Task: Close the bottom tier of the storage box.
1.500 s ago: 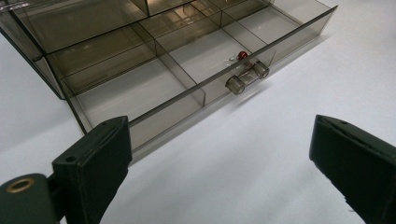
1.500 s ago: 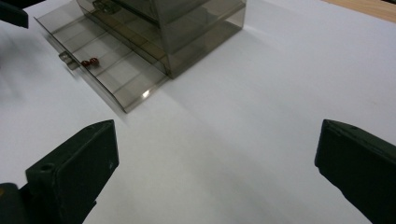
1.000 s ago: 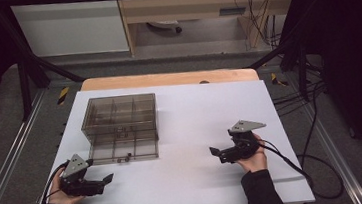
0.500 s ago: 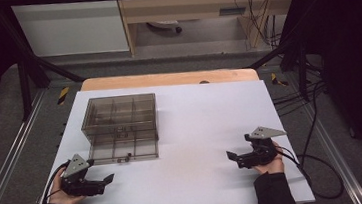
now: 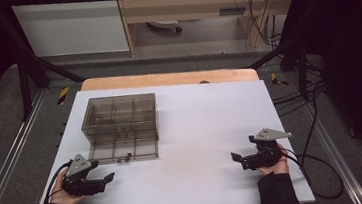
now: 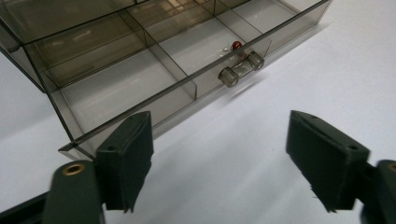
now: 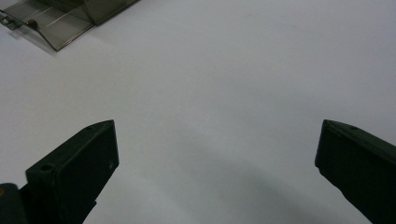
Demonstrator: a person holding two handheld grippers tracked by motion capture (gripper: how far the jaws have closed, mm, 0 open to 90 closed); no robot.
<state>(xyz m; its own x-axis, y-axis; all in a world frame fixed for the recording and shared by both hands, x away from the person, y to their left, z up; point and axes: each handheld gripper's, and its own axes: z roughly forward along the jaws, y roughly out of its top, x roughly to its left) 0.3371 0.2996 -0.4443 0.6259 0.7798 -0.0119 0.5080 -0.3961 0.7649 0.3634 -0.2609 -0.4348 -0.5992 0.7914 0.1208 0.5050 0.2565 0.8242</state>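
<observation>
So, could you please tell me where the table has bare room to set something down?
The widest free patch lies between the compartment box and the right gripper, running back to the table's far edge. It is tight between the box's front and the left gripper.

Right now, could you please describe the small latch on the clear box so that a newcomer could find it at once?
On the white table, find the smoky clear compartment box at its left. Along the box's near edge, facing the left tongs, sits the latch: a stubby clear double barrel, the one part jutting out from the flat wall.
</observation>
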